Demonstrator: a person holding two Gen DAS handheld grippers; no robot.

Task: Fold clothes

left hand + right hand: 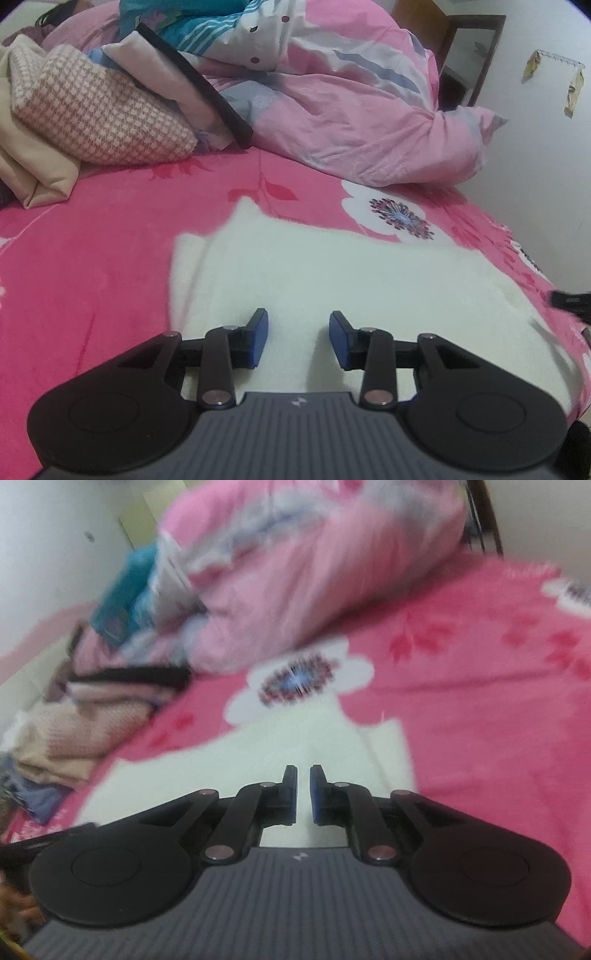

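A white fleecy garment [332, 273] lies flat on the pink flowered bedspread [92, 266]. My left gripper [298, 338] hovers low over the garment's near part, open, with only white cloth showing between its blue pads. My right gripper [303, 794] is over the same white garment [229, 760]. Its jaws are nearly together with a narrow gap, and I see nothing clamped there. This view is motion-blurred. A dark piece of the right gripper [569, 301] shows at the right edge of the left wrist view, by the garment's right side.
A crumpled pink duvet [351, 110] is heaped at the back of the bed. Folded beige and houndstooth clothes [92, 110] are piled at the back left, with a black strap [207, 88] across them. A white wall [535, 147] runs along the right.
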